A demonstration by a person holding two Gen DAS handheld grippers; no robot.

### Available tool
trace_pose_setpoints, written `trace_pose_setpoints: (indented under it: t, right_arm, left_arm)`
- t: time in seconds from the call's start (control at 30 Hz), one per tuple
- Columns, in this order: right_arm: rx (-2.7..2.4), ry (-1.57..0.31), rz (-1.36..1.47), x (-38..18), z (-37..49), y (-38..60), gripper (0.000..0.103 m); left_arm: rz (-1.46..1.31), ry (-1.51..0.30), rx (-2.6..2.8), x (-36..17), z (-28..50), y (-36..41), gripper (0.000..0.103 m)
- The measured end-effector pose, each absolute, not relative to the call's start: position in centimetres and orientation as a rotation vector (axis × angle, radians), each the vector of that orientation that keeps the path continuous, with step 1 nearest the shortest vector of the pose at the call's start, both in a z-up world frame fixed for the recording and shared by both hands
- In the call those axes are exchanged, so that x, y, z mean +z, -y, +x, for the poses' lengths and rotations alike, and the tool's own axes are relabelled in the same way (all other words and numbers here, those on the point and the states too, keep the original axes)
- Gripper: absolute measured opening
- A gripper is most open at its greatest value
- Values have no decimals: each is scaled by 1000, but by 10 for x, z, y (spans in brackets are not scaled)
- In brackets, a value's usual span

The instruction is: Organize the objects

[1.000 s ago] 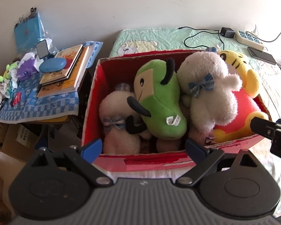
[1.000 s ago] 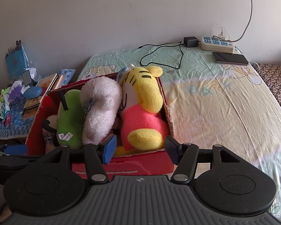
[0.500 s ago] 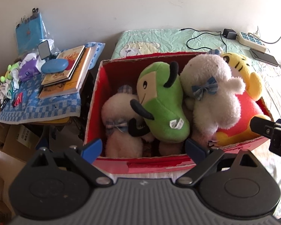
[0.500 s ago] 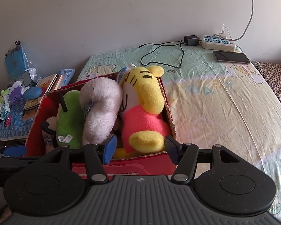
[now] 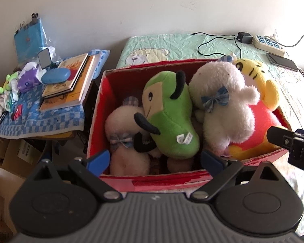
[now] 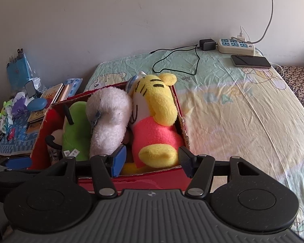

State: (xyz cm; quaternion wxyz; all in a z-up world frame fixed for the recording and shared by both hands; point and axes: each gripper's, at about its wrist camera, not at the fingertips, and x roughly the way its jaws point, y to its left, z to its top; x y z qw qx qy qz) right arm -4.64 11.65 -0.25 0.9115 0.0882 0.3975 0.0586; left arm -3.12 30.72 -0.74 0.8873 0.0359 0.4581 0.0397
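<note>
- Left gripper (image 5: 155, 160): seen nearest in its own view, jaws spread wide, nothing between them; held just over the near rim of the box (image 5: 168, 179).
- Right gripper (image 6: 152, 160): jaws likewise spread, empty; held at the near right end of the box, with the tiger's yellow foot seen between the fingers.
- Box: red cardboard, open-topped, set on the bed (image 6: 243, 117) at its left edge; near wall torn along the top.
- Inside, packed side by side from left to right: a cream plush (image 5: 125, 139) lying lowest, a green plush (image 5: 170, 121) with black limbs and a white tag, a white plush (image 5: 227, 109) with a blue bow, a tiger (image 6: 154, 117) in yellow and pink against the right wall.
- White plush and tiger are seen rising above the rim.
- Left of the box, a table under a blue checked cloth (image 5: 40, 119); books (image 5: 71, 81) stacked on it, a blue case (image 5: 55, 75) resting on them, small toys at the left end.
- Far across the bed, by the wall: a black cable (image 6: 176, 60), a power strip (image 6: 236, 45), a phone (image 6: 251, 60) beside it.
</note>
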Motion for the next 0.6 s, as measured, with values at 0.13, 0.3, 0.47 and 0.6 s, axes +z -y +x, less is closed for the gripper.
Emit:
trace_pose_setpoints:
  t: [0.13,0.3,0.47,0.6]
  right_arm:
    - [125,-815,185,-3,-46,-117,60]
    - [135,-811,181,-3,-47,-118,60]
    - [142,-811,180,-3,-47,-119,60]
    - [150,-811,183,-3,-47,-119,60]
  left_arm:
    - [74,-952,84,-8,-30,-308,98]
    - [65,-946,85,-8,-30,-311,98]
    - [60,-948,94,-9,-28,-313,98]
    - [56,-948,96,-9,-28,-315,98]
